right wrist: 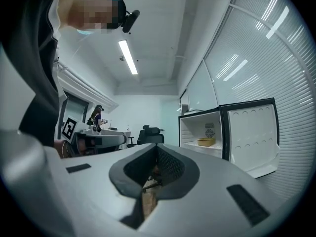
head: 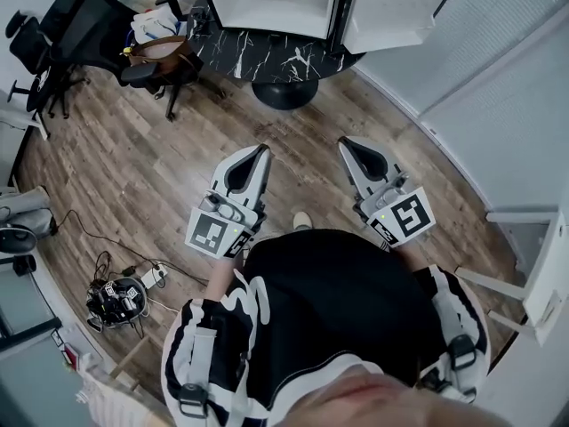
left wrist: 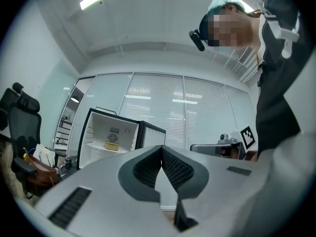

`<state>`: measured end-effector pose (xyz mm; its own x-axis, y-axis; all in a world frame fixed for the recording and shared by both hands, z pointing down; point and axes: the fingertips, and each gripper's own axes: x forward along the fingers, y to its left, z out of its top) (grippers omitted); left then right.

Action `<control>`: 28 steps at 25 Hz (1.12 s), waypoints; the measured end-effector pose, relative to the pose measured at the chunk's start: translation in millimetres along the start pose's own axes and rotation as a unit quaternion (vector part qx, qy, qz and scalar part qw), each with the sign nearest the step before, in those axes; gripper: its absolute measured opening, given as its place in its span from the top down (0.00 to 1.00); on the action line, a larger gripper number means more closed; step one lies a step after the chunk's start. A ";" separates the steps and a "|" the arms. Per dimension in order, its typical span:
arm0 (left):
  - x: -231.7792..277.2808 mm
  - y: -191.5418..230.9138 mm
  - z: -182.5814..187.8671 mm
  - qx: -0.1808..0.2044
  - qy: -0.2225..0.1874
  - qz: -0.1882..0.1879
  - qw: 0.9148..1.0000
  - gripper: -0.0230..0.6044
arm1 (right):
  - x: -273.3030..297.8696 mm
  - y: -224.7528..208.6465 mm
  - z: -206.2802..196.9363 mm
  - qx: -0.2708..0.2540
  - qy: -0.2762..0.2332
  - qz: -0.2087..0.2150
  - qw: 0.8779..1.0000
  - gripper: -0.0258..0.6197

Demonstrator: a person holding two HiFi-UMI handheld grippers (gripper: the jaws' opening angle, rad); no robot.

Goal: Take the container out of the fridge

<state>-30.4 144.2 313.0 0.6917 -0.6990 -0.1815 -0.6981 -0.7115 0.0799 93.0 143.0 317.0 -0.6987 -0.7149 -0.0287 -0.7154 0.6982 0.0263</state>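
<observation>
Fridge (head: 267, 12): white inside, black frame round the opening; top centre of the head view.
Container (right wrist: 206, 141): dull yellow.
Table (head: 267, 56): black with white veining (a marble pattern).
Floor (head: 116, 167): brown wood-grain planks.
Left gripper (head: 260, 152): light grey shell.
Right gripper (head: 345, 145): light grey shell.
Pads (left wrist: 175, 168): dark grey, finely ribbed.
Marker cubes (head: 212, 232): black squares on white.
Chair (head: 80, 25): black, upper left of the frame.
Bag (head: 158, 50): brown.
Person's top (head: 338, 301): black, white bands on the sleeves.
</observation>
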 end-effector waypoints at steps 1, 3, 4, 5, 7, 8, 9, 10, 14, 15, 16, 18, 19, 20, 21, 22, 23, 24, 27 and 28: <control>2.9 1.3 -0.2 0.002 0.000 0.003 1.000 0.95 | 2.4 -3.2 -1.1 0.003 0.001 0.004 1.000 0.94; 5.5 4.8 -2.1 0.004 0.002 0.008 1.000 0.95 | 8.4 -6.7 -4.3 0.009 0.001 0.010 1.000 0.94; 4.9 6.8 -3.7 0.005 0.005 0.010 1.000 0.95 | 11.2 -6.9 -6.0 0.013 0.000 0.011 1.000 0.94; 3.7 9.1 -5.5 0.005 0.008 0.014 1.000 0.95 | 13.5 -6.9 -7.6 0.017 -0.001 0.013 1.000 0.94; 1.9 14.7 -8.5 0.003 0.011 0.022 1.000 0.95 | 18.7 -8.3 -10.2 0.022 -0.002 0.017 1.000 0.94; 0.9 17.5 -9.0 0.002 0.011 0.026 1.000 0.95 | 21.8 -8.7 -10.7 0.023 -0.001 0.019 1.000 0.94; -0.6 20.2 -9.0 0.002 0.012 0.029 1.000 0.95 | 24.6 -8.2 -10.7 0.023 -0.001 0.021 1.000 0.94; -2.7 22.8 -9.0 0.002 0.012 0.032 0.999 0.95 | 26.8 -6.9 -10.3 0.021 -0.001 0.023 1.000 0.94; -5.5 30.1 -9.7 -0.001 0.012 0.043 0.999 0.95 | 29.4 -8.0 -10.0 0.019 0.000 0.026 0.999 0.94; -4.8 31.2 -9.4 0.000 0.011 0.044 0.999 0.95 | 30.7 -9.6 -10.7 0.022 0.000 0.029 0.999 0.94; -3.8 32.4 -9.4 0.000 0.010 0.045 0.999 0.95 | 32.4 -10.9 -11.9 0.027 0.001 0.032 0.999 0.94; -0.9 33.2 -9.9 -0.001 0.011 0.044 0.999 0.95 | 35.0 -12.2 -13.7 0.037 0.002 0.038 0.999 0.94; 0.8 32.7 -9.5 0.000 0.011 0.043 0.999 0.95 | 35.3 -12.2 -13.4 0.040 0.002 0.040 0.998 0.94; 2.7 31.6 -8.6 0.002 0.011 0.041 0.999 0.95 | 34.9 -12.3 -12.7 0.041 0.001 0.041 0.998 0.94; 4.4 30.4 -7.5 0.005 0.010 0.040 0.999 0.95 | 34.1 -12.5 -12.2 0.039 0.000 0.042 0.998 0.94; 5.7 29.0 -6.7 0.007 0.009 0.040 0.999 0.95 | 33.0 -12.9 -12.5 0.038 0.000 0.044 0.998 0.94; 6.7 27.7 -6.2 0.009 0.008 0.040 0.999 0.95 | 32.1 -13.5 -13.8 0.038 0.001 0.045 0.998 0.94; 7.0 26.6 -6.0 0.010 0.008 0.041 0.999 0.95 | 31.6 -14.0 -15.9 0.039 0.003 0.047 0.998 0.94; 4.2 23.9 -5.4 0.011 0.010 0.044 0.999 0.95 | 31.7 -13.9 -21.7 0.045 0.006 0.052 0.998 0.94; 2.6 23.6 -5.4 0.011 0.010 0.046 0.999 0.95 | 31.8 -13.4 -22.2 0.045 0.005 0.053 0.998 0.94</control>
<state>-44.1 125.2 319.7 0.6284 -0.7623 -0.1547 -0.7622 -0.6432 0.0730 80.3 110.1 337.9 -0.7701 -0.6376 -0.0203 -0.6355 0.7696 -0.0620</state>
